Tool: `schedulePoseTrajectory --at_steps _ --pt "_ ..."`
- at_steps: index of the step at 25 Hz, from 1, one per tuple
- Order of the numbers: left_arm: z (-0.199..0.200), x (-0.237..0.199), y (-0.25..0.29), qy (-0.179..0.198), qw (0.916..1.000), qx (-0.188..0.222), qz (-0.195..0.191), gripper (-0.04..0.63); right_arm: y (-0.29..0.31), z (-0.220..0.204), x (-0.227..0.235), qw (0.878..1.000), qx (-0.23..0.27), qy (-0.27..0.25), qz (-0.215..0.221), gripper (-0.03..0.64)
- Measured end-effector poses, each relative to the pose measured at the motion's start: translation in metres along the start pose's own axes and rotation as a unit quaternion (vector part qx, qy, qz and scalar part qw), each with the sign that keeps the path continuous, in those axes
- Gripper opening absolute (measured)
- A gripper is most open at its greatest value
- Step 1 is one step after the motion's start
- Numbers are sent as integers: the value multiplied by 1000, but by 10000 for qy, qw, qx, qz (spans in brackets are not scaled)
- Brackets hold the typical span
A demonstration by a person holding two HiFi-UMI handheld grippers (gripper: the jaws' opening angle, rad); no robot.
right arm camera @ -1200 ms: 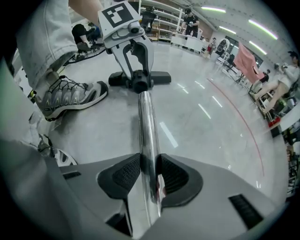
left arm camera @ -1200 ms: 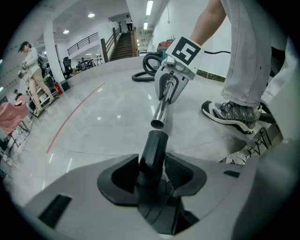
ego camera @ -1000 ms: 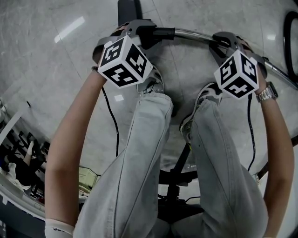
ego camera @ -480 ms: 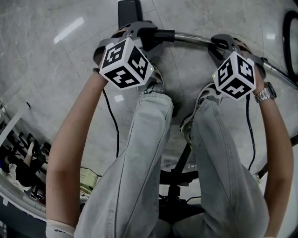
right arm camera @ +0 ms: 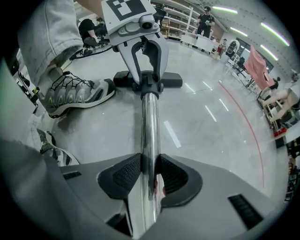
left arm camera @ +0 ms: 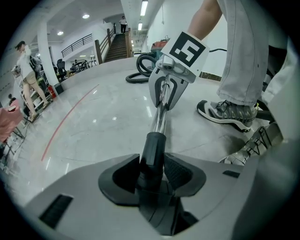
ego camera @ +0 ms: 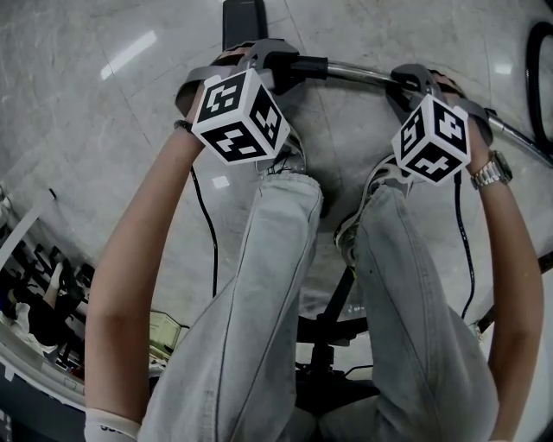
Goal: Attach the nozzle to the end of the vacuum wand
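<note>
Your left gripper (left arm camera: 151,171) clamps the neck of the black plastic floor nozzle (ego camera: 242,17); the shiny chrome metal wand (ego camera: 363,71) meets it end-on; your right gripper (right arm camera: 143,176) clamps that tube; you seem mid-seating; next, push both together squarely.

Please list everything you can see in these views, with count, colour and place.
wand: one, chrome, spanning both grippers
nozzle: one, black, at the wand's left end
hose: one, black, coiled on floor
floor: one, grey marble, underneath
sneakers: two, grey, on floor beneath wand
jeans: one pair, light, head view's centre
watch: one, silver, right wrist
left gripper: one, grey, jaws shut on nozzle neck
right gripper: one, grey, jaws shut on wand
</note>
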State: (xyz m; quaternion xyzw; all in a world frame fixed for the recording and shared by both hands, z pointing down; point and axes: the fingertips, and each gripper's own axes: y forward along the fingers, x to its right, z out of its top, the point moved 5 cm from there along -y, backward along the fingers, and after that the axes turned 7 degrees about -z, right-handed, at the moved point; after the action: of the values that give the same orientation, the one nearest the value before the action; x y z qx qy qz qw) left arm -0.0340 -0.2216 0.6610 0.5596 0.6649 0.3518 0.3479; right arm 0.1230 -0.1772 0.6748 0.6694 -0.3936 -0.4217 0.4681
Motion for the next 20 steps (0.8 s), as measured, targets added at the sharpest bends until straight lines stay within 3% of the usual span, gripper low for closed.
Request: schedulePoseTrajectory --at_steps 12,20 --pt "1 -1 6 16 10000 26 -80 169 5 0 0 10000 0 -8 37 135" --pt "4 2 10 -346 9991 232 123 176 0 21 5 9954 533 781 180 157"
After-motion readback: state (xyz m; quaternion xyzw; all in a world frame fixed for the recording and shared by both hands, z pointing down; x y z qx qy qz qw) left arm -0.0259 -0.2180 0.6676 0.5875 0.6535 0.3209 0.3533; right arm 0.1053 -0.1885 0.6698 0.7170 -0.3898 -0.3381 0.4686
